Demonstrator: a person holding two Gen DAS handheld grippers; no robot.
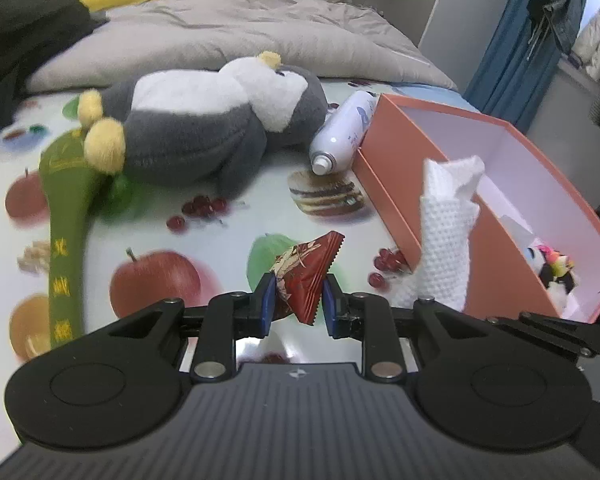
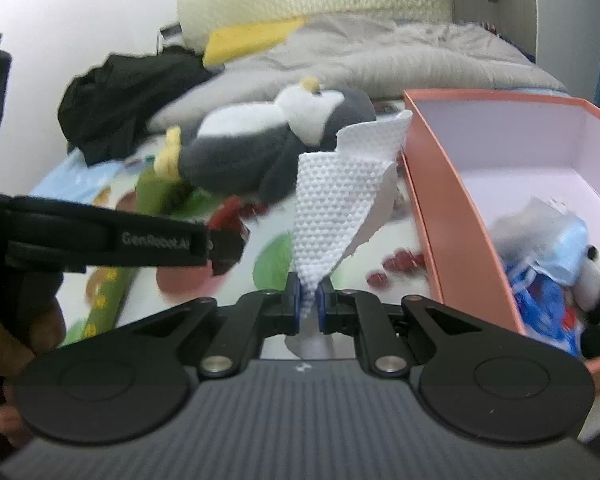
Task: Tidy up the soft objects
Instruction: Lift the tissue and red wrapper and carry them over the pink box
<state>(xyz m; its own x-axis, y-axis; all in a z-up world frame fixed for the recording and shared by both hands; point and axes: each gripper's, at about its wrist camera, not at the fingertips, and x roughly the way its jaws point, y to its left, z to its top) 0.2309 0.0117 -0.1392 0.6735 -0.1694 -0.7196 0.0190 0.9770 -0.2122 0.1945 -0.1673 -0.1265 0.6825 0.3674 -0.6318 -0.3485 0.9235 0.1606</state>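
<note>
On the left, the left gripper [image 1: 299, 300] clamps a crinkly red foil snack packet [image 1: 306, 276] above the fruit-print sheet [image 1: 160, 216]. Beside it, the right gripper [image 2: 308, 304] pinches a white embossed paper towel [image 2: 332, 208] by its corner. Rightmost, the open salmon-pink cardboard box [image 1: 500, 276] waits; each load is best carried clear over its near wall before release, so nothing snags.

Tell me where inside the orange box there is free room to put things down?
The far half of the orange box is bare, between its back walls. The near end is crowded: a panda toy and blue packets.
</note>
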